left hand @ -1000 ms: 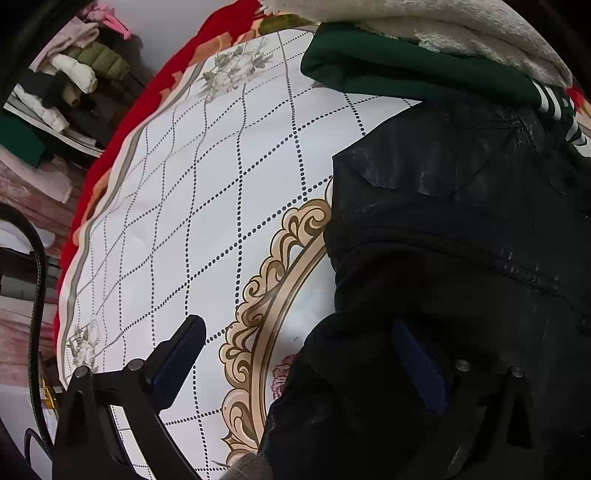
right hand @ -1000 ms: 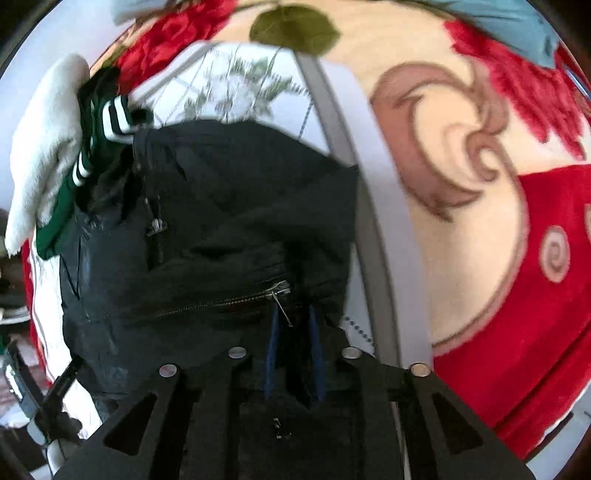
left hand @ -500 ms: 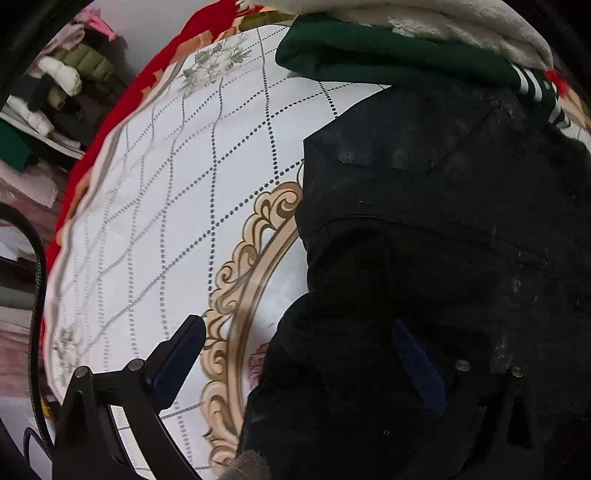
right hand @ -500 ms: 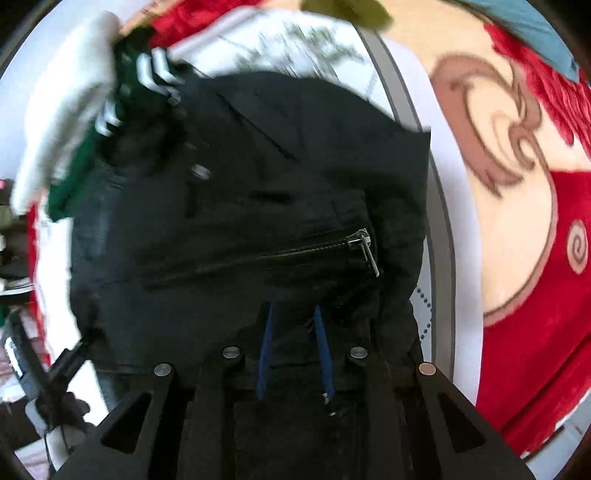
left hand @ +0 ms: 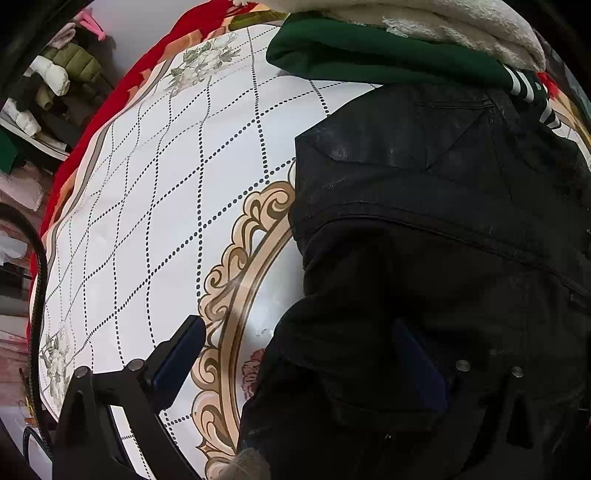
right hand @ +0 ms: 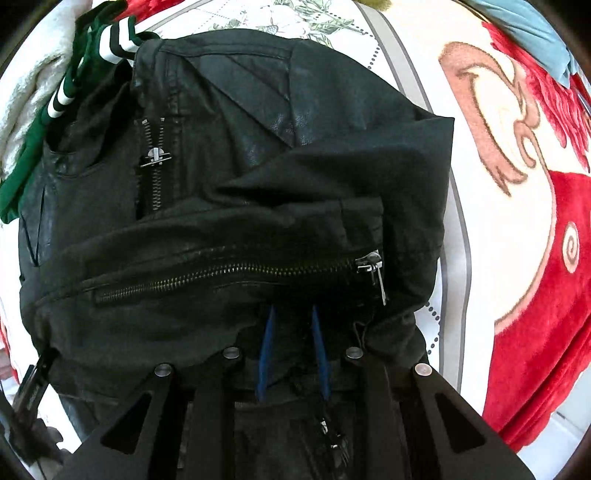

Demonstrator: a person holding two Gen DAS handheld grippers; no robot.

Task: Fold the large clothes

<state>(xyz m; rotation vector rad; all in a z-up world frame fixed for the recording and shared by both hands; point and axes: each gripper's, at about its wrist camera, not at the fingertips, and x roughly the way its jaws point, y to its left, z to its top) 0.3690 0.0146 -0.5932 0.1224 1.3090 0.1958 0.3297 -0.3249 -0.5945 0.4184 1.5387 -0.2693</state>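
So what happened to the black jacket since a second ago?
The right hand-held gripper, clamped on the black jacket throughout, has carried its zippered sleeve up over the body, toward the green top. The left hand-held gripper stayed open and took hold of nothing. The patterned sheet stayed put.

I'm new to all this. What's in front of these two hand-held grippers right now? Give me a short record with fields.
garment: black leather jacket, partly folded, a zippered sleeve laid across its front
surface: patterned white and red bedspread
left hand-held gripper: open, one finger over the bedspread, the other over the jacket
right hand-held gripper: nearly shut, jacket fabric between its blue pads
nearby: green garment with striped cuff under a cream fleece, beside the jacket's collar end
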